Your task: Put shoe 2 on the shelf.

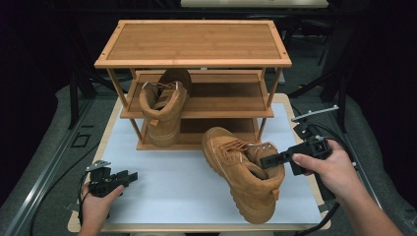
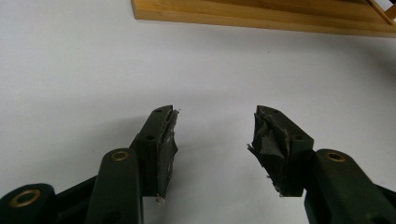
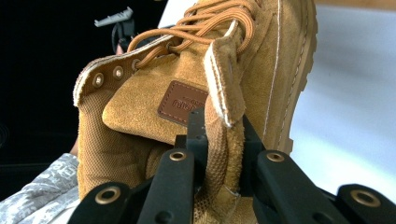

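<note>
The high view is evenly lit from above, its white table mat point(image 1: 172, 182) bright while the surroundings at the upper left and right of the frame fall to near black. The shoe rack point(image 1: 194, 49) casts soft shadows beneath its shelves. The left gripper view is bright with mild haze. The right gripper view is glary at the right, dark at the upper left, slightly soft close up.
</note>
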### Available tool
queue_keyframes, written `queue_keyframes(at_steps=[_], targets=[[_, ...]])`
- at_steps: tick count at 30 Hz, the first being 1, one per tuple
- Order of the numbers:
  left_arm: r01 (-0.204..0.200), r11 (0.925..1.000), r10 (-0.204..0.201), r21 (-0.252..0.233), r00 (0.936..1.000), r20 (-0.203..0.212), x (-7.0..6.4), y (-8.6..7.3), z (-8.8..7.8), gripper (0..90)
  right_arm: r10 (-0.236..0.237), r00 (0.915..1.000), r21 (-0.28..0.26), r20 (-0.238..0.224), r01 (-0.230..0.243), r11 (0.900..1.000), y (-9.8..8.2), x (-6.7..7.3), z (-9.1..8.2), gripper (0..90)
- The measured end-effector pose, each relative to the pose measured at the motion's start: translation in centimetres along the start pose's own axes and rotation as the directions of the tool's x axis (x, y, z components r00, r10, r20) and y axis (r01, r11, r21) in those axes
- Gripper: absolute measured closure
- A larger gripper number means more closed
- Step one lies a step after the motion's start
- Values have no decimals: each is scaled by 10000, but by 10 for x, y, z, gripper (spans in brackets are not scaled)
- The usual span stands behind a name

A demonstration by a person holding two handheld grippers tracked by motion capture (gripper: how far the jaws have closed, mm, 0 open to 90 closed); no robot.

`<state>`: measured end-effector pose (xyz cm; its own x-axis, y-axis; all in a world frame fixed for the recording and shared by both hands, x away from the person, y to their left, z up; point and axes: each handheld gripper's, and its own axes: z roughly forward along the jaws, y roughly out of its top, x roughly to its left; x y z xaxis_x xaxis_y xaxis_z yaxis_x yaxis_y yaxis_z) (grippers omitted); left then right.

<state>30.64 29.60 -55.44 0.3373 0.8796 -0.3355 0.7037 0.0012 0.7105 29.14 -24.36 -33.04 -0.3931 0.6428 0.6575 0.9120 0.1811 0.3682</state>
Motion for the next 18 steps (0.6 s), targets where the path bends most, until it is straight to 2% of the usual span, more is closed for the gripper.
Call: queue_keyframes(at_steps=[8, 9, 18], targets=[[1, 10000, -1, -1, 10000, 6, 0, 0, 0, 480, -322, 9992, -618, -246, 306, 9976, 12, 12, -12, 811], [22, 10000, -22, 15, 10000, 19, 0, 0, 1, 480, -360, 9991, -529, -218, 348, 9980, 14, 13, -14, 811], [64, 9999, -64, 87, 10000, 5, 1, -1, 2, 479, -542, 9975, -1017, -451, 494, 9936, 30, 22, -20, 811]])
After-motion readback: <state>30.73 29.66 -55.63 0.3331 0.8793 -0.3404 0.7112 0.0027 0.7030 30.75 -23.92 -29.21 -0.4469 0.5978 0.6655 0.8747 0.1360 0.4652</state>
